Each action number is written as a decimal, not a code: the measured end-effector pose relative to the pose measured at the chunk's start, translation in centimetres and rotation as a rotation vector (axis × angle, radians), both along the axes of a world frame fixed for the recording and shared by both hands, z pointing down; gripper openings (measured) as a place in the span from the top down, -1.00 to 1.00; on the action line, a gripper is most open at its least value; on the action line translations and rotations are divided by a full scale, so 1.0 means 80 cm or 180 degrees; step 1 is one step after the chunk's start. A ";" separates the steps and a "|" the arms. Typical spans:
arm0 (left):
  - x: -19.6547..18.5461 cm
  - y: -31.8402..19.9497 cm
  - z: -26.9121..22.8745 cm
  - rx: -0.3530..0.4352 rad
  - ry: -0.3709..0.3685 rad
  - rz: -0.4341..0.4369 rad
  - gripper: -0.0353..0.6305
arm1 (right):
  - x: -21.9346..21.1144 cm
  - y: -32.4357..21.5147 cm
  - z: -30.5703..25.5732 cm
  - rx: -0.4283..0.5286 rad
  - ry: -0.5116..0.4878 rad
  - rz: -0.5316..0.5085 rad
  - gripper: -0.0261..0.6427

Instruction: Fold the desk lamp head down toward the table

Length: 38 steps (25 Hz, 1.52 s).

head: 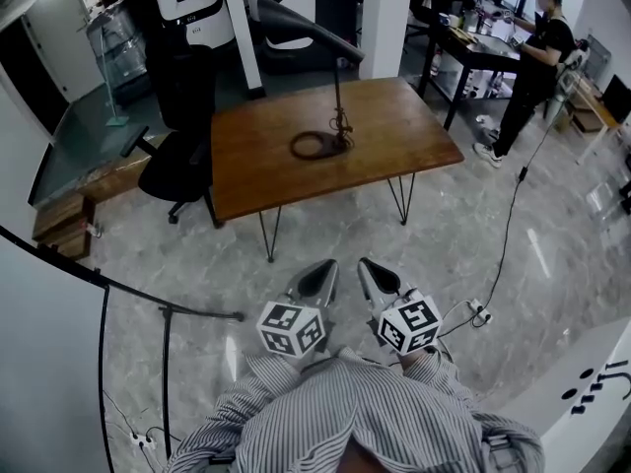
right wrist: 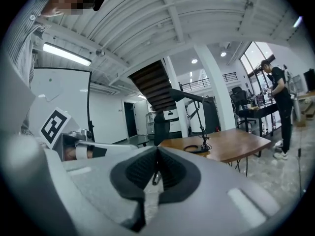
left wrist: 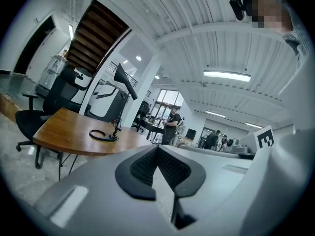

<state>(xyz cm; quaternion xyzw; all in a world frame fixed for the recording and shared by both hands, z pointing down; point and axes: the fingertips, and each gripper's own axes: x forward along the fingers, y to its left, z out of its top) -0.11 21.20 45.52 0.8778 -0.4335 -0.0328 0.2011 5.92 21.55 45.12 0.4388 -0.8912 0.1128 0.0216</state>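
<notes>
Not started: black long-headed desk lamp [head: 311, 30] stands raised at the brown wooden tabletop's [head: 394, 131] middle.
Left gripper [head: 317, 279] and right gripper [head: 378, 277] are clenched empty, well apart from it.

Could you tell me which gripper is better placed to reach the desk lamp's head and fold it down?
Probably the left gripper. Both are shut, empty and far from the table, but the lamp head extends toward its side, farther from the right gripper.

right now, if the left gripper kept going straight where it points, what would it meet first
Only open floor lies ahead of the left gripper; it would likely meet the near side of the table first, though depth is unclear.
</notes>
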 end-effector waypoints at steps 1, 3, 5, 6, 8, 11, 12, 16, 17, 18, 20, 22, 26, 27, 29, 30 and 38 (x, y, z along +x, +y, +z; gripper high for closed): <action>0.002 -0.005 -0.001 0.0011 0.0010 -0.0008 0.89 | 0.001 -0.004 -0.001 0.0029 0.0033 -0.0018 0.92; 0.005 -0.015 -0.004 0.0016 0.0032 -0.0026 0.89 | 0.002 -0.013 -0.003 0.0054 0.0072 -0.0048 0.92; 0.007 -0.024 -0.007 0.0033 0.0042 -0.0044 0.89 | 0.006 -0.023 -0.007 0.0079 0.0074 -0.0053 0.92; 0.008 -0.029 -0.008 0.0051 0.0039 -0.0056 0.89 | 0.008 -0.028 -0.008 0.0097 0.0074 -0.0051 0.92; 0.010 -0.040 -0.007 0.0079 0.0038 -0.0094 0.89 | 0.011 -0.039 -0.008 0.0122 0.0086 -0.0058 0.92; 0.021 -0.050 0.004 0.0004 0.0053 -0.0111 0.89 | 0.017 -0.052 0.001 0.0070 0.0101 -0.0096 0.92; 0.024 -0.053 0.009 -0.0034 0.0057 -0.0102 0.89 | 0.017 -0.057 0.005 0.0045 0.0107 -0.0109 0.92; 0.019 -0.081 0.015 -0.0093 0.0107 -0.0142 0.89 | 0.009 -0.086 0.007 0.0025 0.0160 -0.0173 0.92; 0.016 -0.092 0.015 -0.0081 0.0125 -0.0167 0.89 | 0.008 -0.095 0.007 0.0042 0.0183 -0.0171 0.92; 0.012 -0.104 0.014 -0.0061 0.0144 -0.0190 0.89 | 0.009 -0.106 0.008 0.0060 0.0209 -0.0159 0.92; 0.006 -0.132 0.015 -0.0016 0.0176 -0.0213 0.89 | 0.009 -0.132 0.013 0.0093 0.0267 -0.0120 0.92; 0.001 -0.163 0.020 0.0010 0.0171 -0.0198 0.89 | 0.009 -0.163 0.020 0.0106 0.0294 -0.0067 0.92; -0.012 -0.229 0.022 0.0034 0.0167 -0.0130 0.89 | 0.003 -0.231 0.023 0.0119 0.0275 0.0059 0.92; -0.016 -0.247 0.020 0.0048 0.0166 -0.0116 0.89 | 0.001 -0.250 0.021 0.0127 0.0273 0.0086 0.92; -0.022 -0.285 0.013 0.0072 0.0157 -0.0079 0.89 | -0.002 -0.288 0.016 0.0131 0.0267 0.0138 0.92; -0.025 -0.304 0.009 0.0083 0.0143 -0.0051 0.89 | -0.005 -0.307 0.013 0.0137 0.0263 0.0162 0.92; -0.044 -0.425 -0.005 0.0131 0.0022 0.0189 0.89 | -0.028 -0.438 -0.007 0.0247 0.0284 0.0368 0.92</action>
